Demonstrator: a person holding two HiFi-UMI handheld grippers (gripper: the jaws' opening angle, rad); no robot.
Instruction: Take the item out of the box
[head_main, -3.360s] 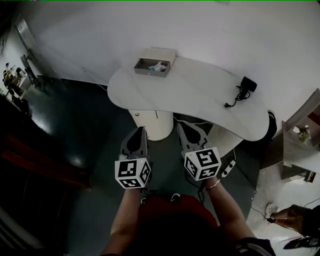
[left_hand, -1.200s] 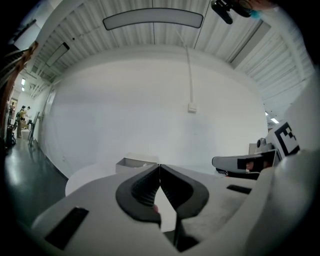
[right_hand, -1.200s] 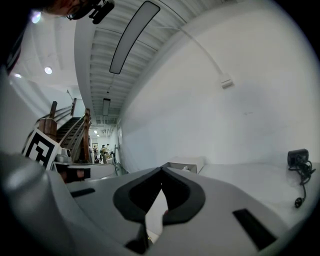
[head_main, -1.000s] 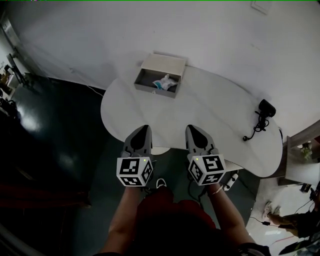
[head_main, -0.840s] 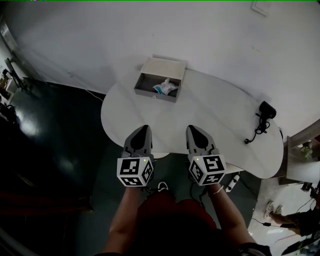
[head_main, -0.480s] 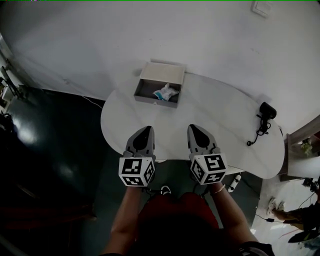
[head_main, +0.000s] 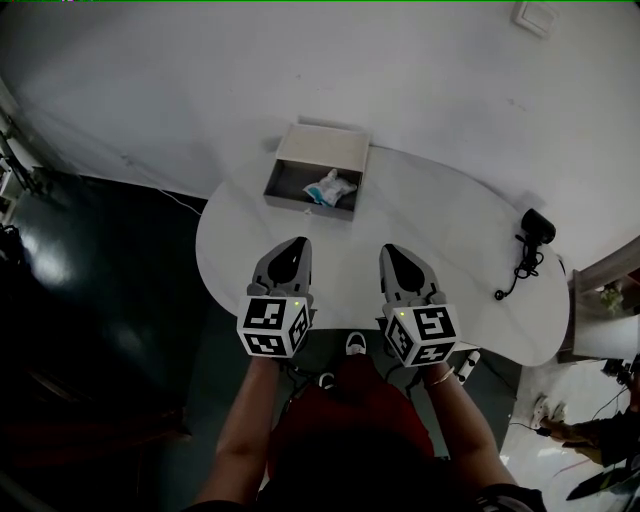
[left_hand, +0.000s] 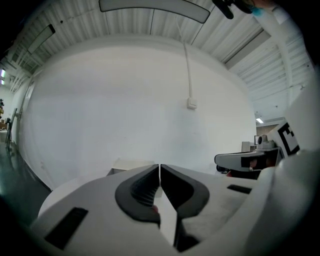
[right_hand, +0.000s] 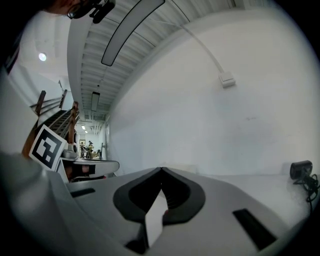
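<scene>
Only the head view shows the item (head_main: 329, 186), lying inside the open box (head_main: 305, 202) on the table (head_main: 450, 270), well ahead of both grippers; the left gripper view catches just the box's top. The left gripper (head_main: 295, 245) and right gripper (head_main: 392, 252) are held side by side, roughly level over the table's near edge. The jaws of both are closed and empty.

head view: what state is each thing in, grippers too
box, open, item inside
item, lying in the box, untouched
left gripper, shut, empty, over the table's near edge
right gripper, shut, empty, beside the left one
black device, at the table's right end, cord trailing on the top
</scene>
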